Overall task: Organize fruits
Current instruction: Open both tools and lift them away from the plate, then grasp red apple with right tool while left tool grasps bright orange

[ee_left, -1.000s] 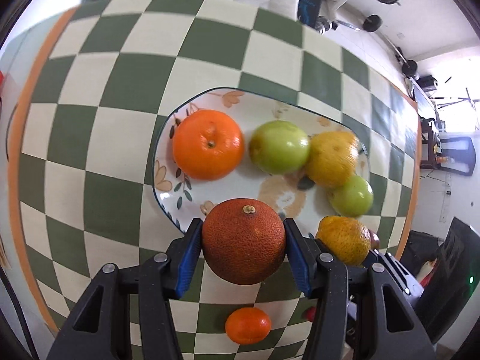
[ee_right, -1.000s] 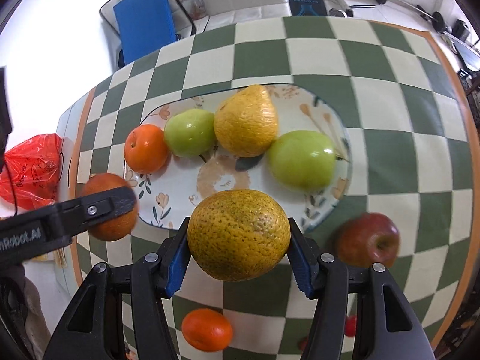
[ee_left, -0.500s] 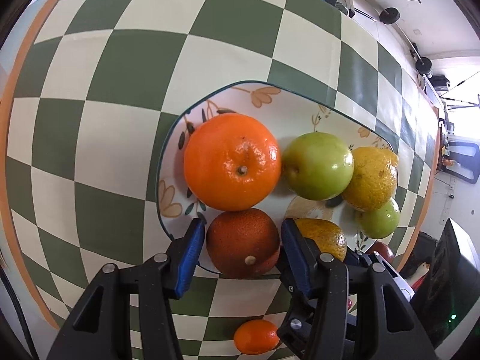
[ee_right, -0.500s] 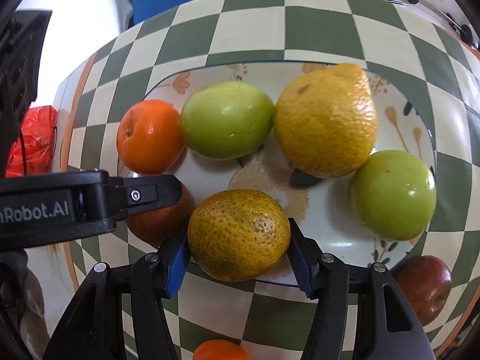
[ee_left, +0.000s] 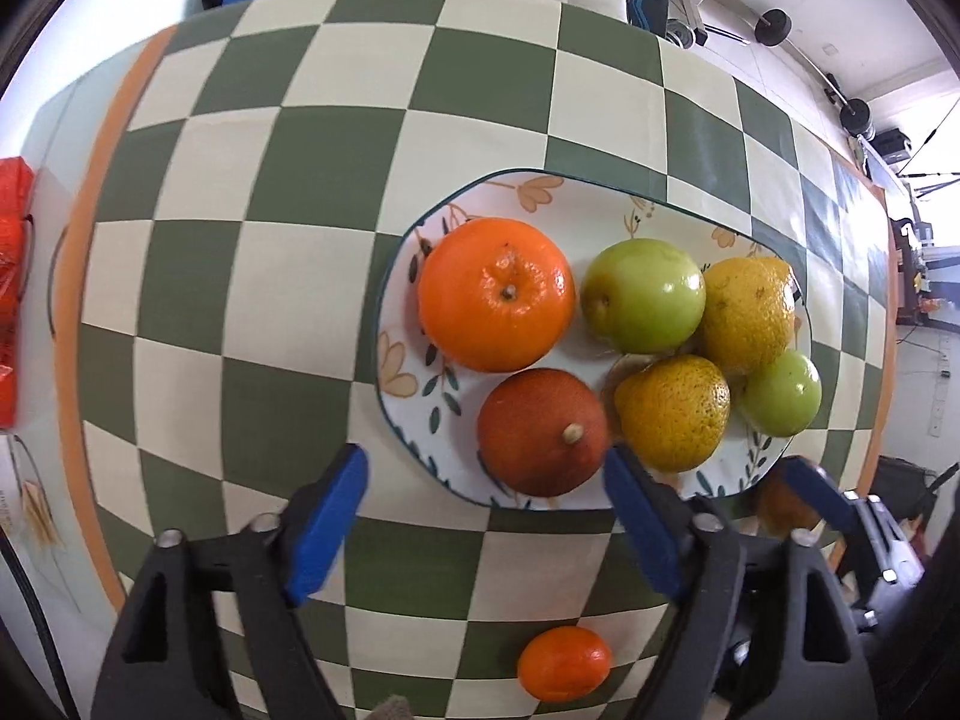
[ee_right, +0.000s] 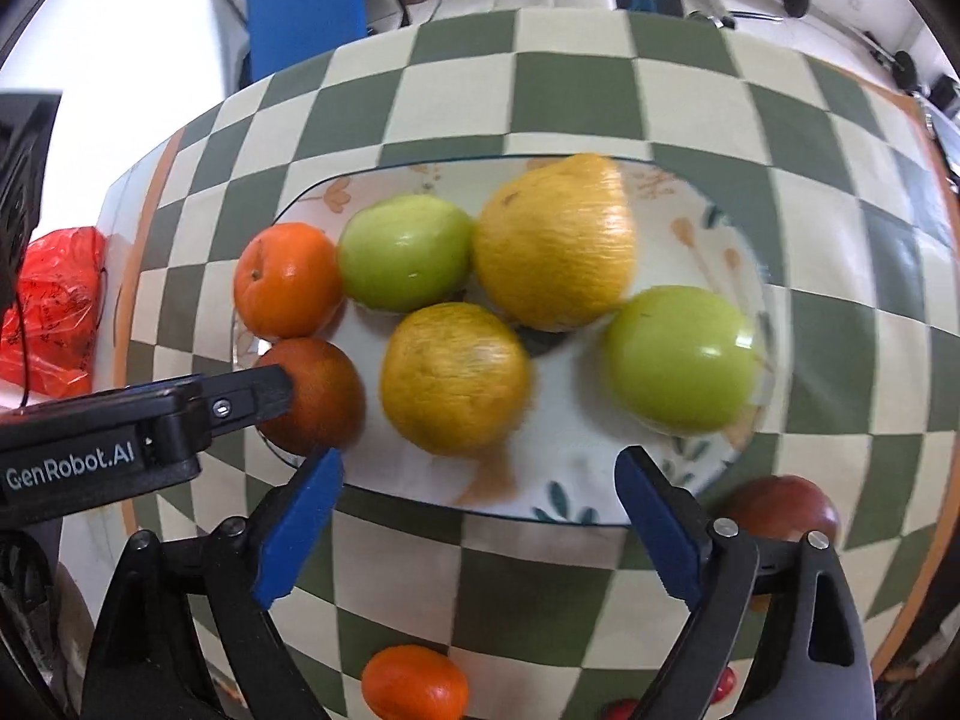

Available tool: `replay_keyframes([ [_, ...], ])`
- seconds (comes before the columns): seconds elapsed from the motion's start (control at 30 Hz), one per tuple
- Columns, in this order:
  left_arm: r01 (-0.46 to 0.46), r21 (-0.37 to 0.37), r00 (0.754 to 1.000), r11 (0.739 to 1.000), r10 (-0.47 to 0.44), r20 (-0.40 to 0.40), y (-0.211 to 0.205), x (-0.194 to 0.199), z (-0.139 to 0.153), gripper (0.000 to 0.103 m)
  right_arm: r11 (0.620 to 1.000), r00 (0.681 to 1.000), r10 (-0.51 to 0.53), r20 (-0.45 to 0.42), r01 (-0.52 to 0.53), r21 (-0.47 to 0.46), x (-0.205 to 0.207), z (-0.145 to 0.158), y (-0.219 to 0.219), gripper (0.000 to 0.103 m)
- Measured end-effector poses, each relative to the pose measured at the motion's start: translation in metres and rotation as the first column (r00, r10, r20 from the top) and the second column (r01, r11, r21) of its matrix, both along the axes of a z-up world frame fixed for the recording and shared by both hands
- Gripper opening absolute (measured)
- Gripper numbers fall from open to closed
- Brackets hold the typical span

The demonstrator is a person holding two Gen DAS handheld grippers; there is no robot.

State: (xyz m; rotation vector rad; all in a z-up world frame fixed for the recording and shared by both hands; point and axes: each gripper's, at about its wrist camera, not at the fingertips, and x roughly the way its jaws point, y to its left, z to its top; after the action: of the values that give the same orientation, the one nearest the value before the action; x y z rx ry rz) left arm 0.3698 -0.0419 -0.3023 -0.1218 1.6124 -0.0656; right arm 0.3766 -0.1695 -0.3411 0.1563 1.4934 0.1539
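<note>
Nearest the cameras, a small tangerine [ee_left: 564, 663] lies on the checked tablecloth [ee_left: 240, 312], short of the plate and apart from it. A red apple [ee_right: 780, 510] sits just off the plate's near right edge, partly behind the right gripper's finger.

The left gripper [ee_left: 483, 531] stands wide open with nothing between its blue pads; its right pad is near the dark orange [ee_left: 543, 432] but appears clear of it. The right gripper [ee_right: 480, 534] is likewise spread wide and empty, its fingers short of the plate's near rim.

On the flowered plate [ee_left: 396, 384] six fruits rest: the dark orange and a mottled yellow-green orange [ee_left: 672, 414] in the near row, then a bright orange [ee_left: 495, 294], a green apple [ee_left: 642, 294], a large yellow citrus [ee_left: 747, 315] and a second green apple [ee_left: 780, 393].

The step in hand looks like fetching the fruits left on the cloth. To do it well, each gripper should probably back straight off so no pad nudges the crowded near row. The apple suits the right gripper, the tangerine either one. Free space appears mostly at the plate's far side, so placing gently there seems safest.
</note>
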Motion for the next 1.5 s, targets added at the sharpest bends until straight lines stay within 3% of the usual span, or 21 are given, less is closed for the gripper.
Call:
replay_keyframes([
  [0.17, 0.022, 0.084, 0.997, 0.996, -0.029, 0.077, -0.001, -0.018, 0.020, 0.098, 0.995, 0.998, -0.031, 0.053, 0.036, -0.089, -0.016, 0.025, -0.023, 0.096],
  [0.4, 0.032, 0.149, 0.976, 0.988, -0.063, 0.210, -0.006, -0.052, 0.061, 0.098, 0.991, 0.990, -0.066, 0.124, 0.080, -0.110, -0.041, 0.063, -0.048, 0.096],
  [0.83, 0.010, 0.167, 0.922, 0.986, -0.074, 0.380, -0.011, -0.106, 0.139, 0.098, 0.986, 0.961, -0.076, 0.265, 0.113, -0.126, -0.094, 0.138, -0.064, 0.096],
  [1.27, -0.015, 0.153, 0.896, 0.988, -0.055, 0.440, -0.010, -0.144, 0.172, 0.098, 0.986, 0.928, -0.099, 0.358, 0.141, -0.093, -0.143, 0.200, -0.067, 0.096],
  [1.5, -0.016, 0.155, 0.898, 0.988, -0.054, 0.436, -0.014, -0.149, 0.171, 0.098, 0.986, 0.924, -0.119, 0.362, 0.152, -0.065, -0.149, 0.206, -0.068, 0.096],
])
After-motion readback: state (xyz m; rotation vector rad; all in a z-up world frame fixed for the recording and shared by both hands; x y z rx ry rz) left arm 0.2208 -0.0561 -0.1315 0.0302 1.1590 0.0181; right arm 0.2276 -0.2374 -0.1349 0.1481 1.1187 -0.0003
